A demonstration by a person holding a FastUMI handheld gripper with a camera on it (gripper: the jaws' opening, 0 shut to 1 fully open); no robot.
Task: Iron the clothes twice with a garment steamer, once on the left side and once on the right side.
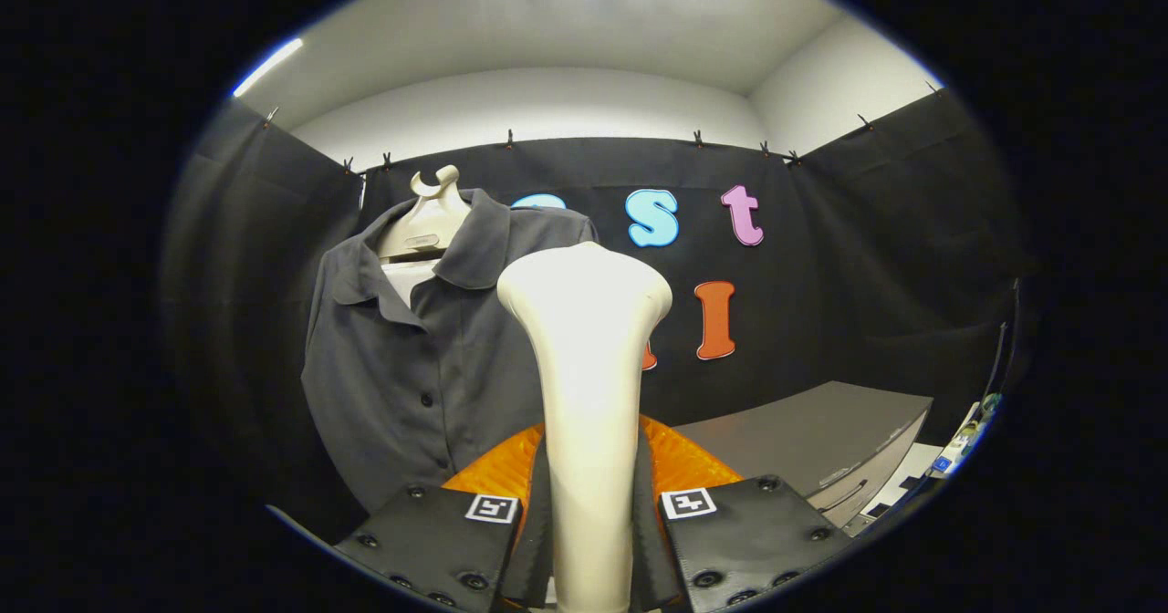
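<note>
Gripper view: the gripper (pixel 591 540) is clamped on the steamer's (pixel 589 367) stiff, smooth handle, a likely top-heavy load best held low. The soft shirt (pixel 411 358) hangs beyond, to the left.

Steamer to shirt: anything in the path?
Nothing visible. The gripper is shut on the steamer handle, held upright. The grey shirt hangs on its hanger beyond the fingers, with open air between the steamer's head and the fabric.

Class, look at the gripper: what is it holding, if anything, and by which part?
The gripper holds the garment steamer by its handle, both fingers pressing its sides, head up beside the grey shirt.
</note>
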